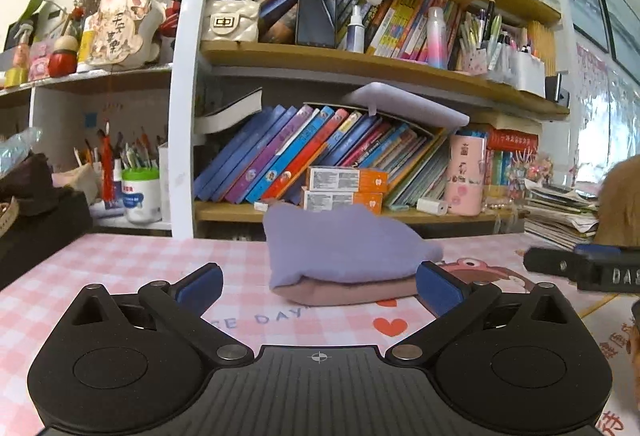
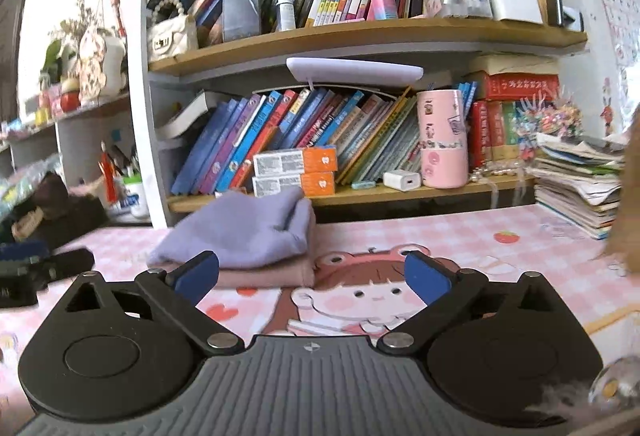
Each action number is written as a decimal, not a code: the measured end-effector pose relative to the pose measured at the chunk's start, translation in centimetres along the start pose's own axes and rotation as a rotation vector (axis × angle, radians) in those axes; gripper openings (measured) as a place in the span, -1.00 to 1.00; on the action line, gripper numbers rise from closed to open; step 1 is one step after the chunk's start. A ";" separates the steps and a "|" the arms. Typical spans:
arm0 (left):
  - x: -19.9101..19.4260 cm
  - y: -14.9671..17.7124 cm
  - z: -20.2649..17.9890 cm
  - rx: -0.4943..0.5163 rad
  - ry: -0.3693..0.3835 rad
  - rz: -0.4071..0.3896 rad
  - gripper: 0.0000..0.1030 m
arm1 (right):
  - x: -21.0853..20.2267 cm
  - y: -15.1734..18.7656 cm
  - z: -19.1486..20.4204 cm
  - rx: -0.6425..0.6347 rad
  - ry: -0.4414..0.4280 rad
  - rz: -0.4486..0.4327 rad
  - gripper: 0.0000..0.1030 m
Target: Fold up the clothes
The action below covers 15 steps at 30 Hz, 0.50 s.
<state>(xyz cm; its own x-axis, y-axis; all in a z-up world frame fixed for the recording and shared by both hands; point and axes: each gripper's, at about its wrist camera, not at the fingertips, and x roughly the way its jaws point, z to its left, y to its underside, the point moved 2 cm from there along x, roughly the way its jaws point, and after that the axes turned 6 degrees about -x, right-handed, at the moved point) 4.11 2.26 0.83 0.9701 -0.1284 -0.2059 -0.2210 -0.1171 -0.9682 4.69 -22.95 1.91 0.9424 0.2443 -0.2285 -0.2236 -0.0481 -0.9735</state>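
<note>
A folded lilac garment (image 1: pixel 340 244) lies on top of a folded dusty-pink garment (image 1: pixel 352 294) on the pink checked table mat (image 1: pixel 120 260). My left gripper (image 1: pixel 320 284) stands open a little short of the stack, nothing between its blue pads (image 1: pixel 200 286). In the right wrist view the same lilac garment (image 2: pixel 244 232) and pink garment (image 2: pixel 272 276) sit ahead and to the left. My right gripper (image 2: pixel 312 278) is open and empty over the cartoon print (image 2: pixel 360 296). The right gripper's black body (image 1: pixel 588 270) shows at the left view's right edge.
A bookshelf (image 1: pixel 360 56) crammed with books, boxes and a pink cup (image 1: pixel 466 176) stands just behind the table. A stack of papers (image 2: pixel 576 188) sits at the right. A dark bag (image 1: pixel 36 212) and pen pots (image 1: pixel 140 192) are at the left.
</note>
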 end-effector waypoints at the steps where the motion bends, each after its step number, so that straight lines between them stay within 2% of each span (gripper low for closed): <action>1: 0.0 0.0 -0.1 0.000 0.005 0.004 1.00 | -0.3 0.2 0.1 -0.009 0.009 0.004 0.96; 6: 0.1 0.7 -0.4 0.007 0.026 0.047 1.00 | -0.9 0.6 0.4 -0.046 0.042 0.015 1.00; 15: 0.5 1.1 -0.3 -0.011 0.003 0.097 1.00 | -0.9 1.1 0.9 -0.070 0.065 0.035 1.00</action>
<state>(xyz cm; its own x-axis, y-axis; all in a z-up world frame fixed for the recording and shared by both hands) 4.36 1.78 -0.34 0.9438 -0.1424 -0.2984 -0.3152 -0.1147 -0.9421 3.35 -22.35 1.03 0.9489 0.1782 -0.2606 -0.2412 -0.1233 -0.9626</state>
